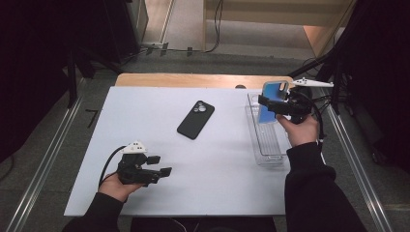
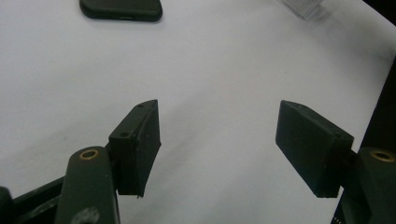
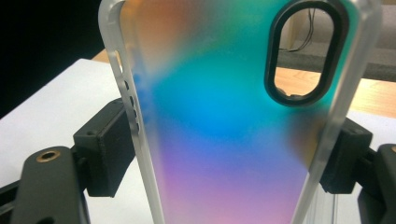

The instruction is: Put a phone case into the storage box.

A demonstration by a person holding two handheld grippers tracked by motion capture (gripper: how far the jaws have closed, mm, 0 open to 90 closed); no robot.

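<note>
A black phone [image 1: 196, 119] lies face down near the middle of the white table [image 1: 145, 135]; its end [image 2: 121, 10] shows at the top of the left gripper view. My right gripper [image 1: 278, 104] is shut on an iridescent blue phone case [image 1: 272, 99] and holds it upright above the clear tray [image 1: 263, 133]. In the right gripper view the case [image 3: 224, 121] stands between both pads [image 3: 109, 149], with its camera cutout at the upper right. My left gripper [image 1: 159, 165] rests low at the table's near left, open, with nothing between its jaws [image 2: 219, 144].
The clear plastic tray runs along the table's right side. A wooden strip [image 1: 203, 79] borders the far edge. Metal rails [image 1: 48, 159] flank the table on the floor, and cables lie beyond it.
</note>
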